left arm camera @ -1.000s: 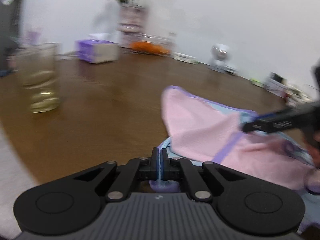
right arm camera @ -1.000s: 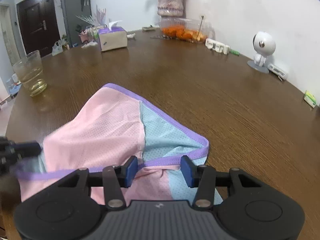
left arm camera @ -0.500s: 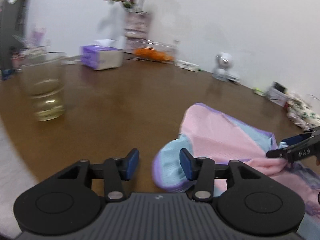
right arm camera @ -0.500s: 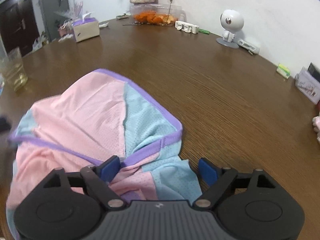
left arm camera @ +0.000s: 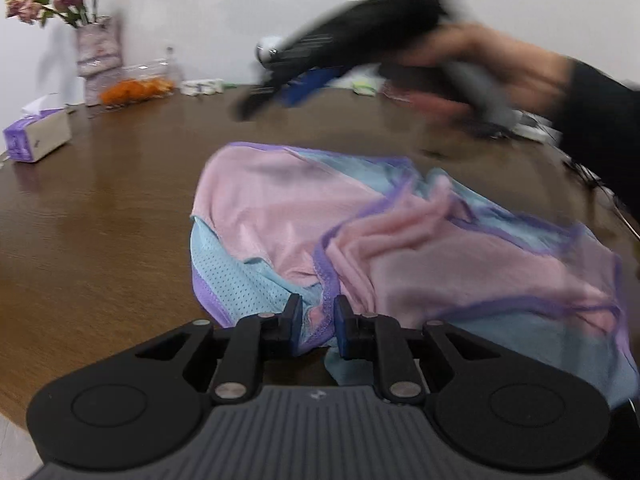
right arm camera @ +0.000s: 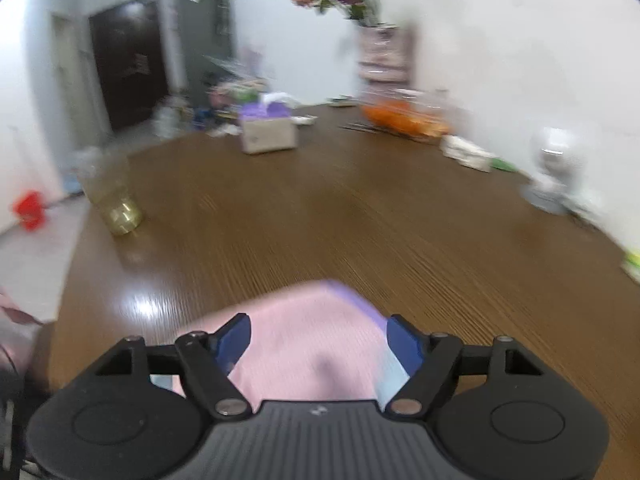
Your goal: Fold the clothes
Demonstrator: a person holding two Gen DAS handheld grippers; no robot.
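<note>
A pink and light-blue mesh garment with purple trim lies crumpled on the brown wooden table. My left gripper is low at its near edge. Its jaws are closing on a bunched fold of the purple-trimmed hem, and cloth fills the narrow gap between the pads. In the left wrist view my right gripper is a blurred dark shape held by a hand above the garment's far side. In its own view the right gripper stands wide, its jaws closing slightly. It hovers over the pink cloth and grips nothing.
A tissue box, a vase of flowers and a clear container of orange food stand along the table's far edge. A drinking glass stands at the left. A small white figure is at the right.
The left gripper let go of the hem, opened, moved right and has narrowed on another fold. The right gripper opened wide and rose off the garment, which now lies slack.
</note>
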